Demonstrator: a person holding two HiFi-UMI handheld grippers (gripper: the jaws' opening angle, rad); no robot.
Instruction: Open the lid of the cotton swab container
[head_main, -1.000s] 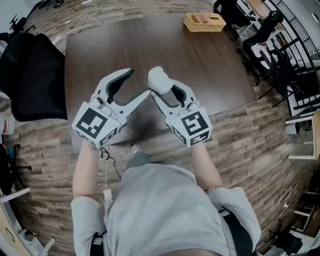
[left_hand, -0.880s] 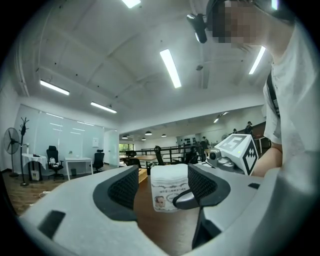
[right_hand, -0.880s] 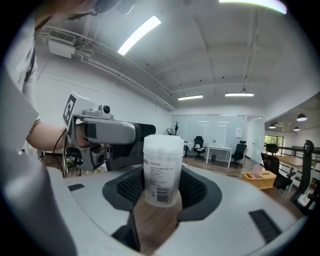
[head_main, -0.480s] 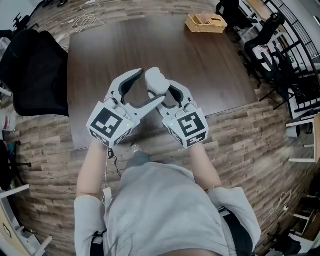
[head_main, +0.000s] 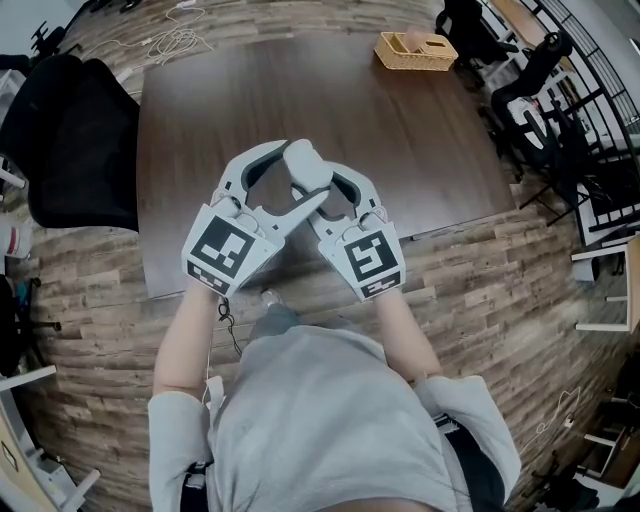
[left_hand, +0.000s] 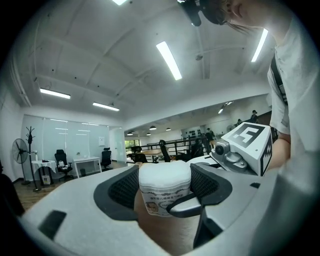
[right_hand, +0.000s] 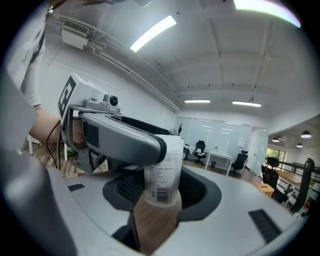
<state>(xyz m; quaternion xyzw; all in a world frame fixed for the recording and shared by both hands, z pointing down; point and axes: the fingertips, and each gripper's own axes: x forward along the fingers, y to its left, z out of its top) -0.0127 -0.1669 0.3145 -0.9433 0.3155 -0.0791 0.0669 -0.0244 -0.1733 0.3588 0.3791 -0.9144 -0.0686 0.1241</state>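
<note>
Left gripper: jaws set fairly wide, pads flush to both sides of the white lid with no gap showing.

Right gripper: jaws likewise wide, clamped on the lower body of the container.

Container, position: held in the air between the two grippers, in front of the person's chest and above the near edge of the table. It touches nothing but the jaws.

Container, visibility:
- Head view: only a rounded white top shows; the body and base are covered by the crossing jaws.
- Left gripper view: lid and upper label are visible, with the print too small to read. One jaw tip of the right gripper cuts across the label's lower right corner.
- Right gripper view: barcode and small print are on the side wall. A jaw of the left gripper crosses in front of the upper part and covers the lid.
- No view shows the seam between lid and body clearly, so I cannot tell whether the lid has lifted.

Marker cubes: one per gripper, both facing up at the head camera.

Basket: stands at the far right corner of the table, well apart from the grippers; its contents are indistinct.

Chair: black, beside the table's left edge.

Cables: loose on the floor beyond the far edge, partly cut off by the frame.
</note>
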